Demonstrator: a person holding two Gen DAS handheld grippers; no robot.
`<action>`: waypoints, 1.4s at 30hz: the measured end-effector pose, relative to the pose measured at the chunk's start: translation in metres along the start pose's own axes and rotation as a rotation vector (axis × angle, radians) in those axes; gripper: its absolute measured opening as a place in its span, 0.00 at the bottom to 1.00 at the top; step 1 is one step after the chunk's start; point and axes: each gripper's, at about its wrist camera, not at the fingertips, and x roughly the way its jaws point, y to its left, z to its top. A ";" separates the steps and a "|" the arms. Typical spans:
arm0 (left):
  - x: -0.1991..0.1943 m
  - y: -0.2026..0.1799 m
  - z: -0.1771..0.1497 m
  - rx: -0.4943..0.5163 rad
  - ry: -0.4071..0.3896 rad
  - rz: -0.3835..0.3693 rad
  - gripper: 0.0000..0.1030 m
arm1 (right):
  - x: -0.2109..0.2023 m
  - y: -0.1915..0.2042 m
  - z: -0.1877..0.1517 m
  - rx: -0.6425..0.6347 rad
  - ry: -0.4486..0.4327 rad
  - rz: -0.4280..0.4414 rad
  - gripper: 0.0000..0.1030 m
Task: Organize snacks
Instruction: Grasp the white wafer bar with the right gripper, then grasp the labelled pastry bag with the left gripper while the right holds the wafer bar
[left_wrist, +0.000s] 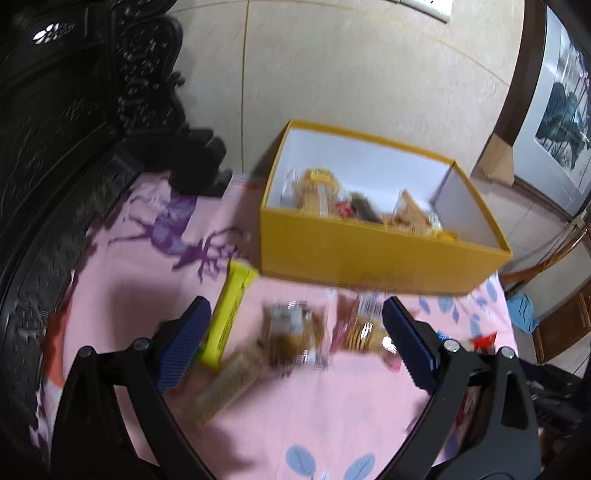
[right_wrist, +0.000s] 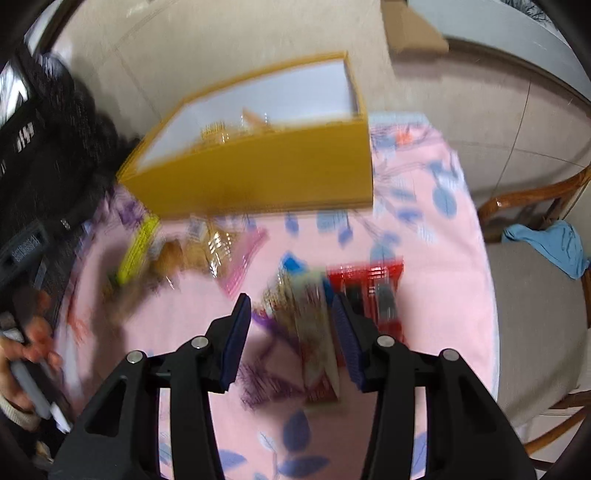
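Nearest to me, the left gripper (left_wrist: 293, 336) hangs over the pink patterned tablecloth (left_wrist: 325, 417) with its jaws spread wide and nothing between the pads; two clear packets of brown biscuits (left_wrist: 291, 338) lie loose on the cloth inside that gap, and a yellow-green snack bar (left_wrist: 229, 314) lies just beside its left finger. The right gripper (right_wrist: 291, 328) stands partly open over a long, blurred snack packet (right_wrist: 317, 332). The packet lies between the jaws, close against the right-hand pad, but no pad visibly presses on it, so I judge it not yet gripped. A red packet (right_wrist: 369, 284) sits just behind the right finger.

To take it cleanly, the right gripper wants to centre on the long packet, so the red one is not caught with it, and close across the narrow width. The left would do best settling on one biscuit packet rather than straddling both.

Farther back, the yellow box (left_wrist: 369, 258) stands open on the table, white inside, several snacks already in it. That looks like the destination for what remains on the cloth.
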 end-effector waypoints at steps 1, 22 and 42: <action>-0.001 0.001 -0.005 0.001 0.009 0.000 0.93 | 0.003 0.000 -0.005 -0.003 0.009 -0.007 0.44; -0.011 0.018 -0.046 0.038 0.066 0.036 0.93 | 0.057 -0.005 -0.029 0.046 0.105 -0.058 0.25; 0.062 0.003 -0.033 0.038 0.099 0.033 0.93 | 0.058 0.054 -0.043 -0.022 0.130 0.077 0.25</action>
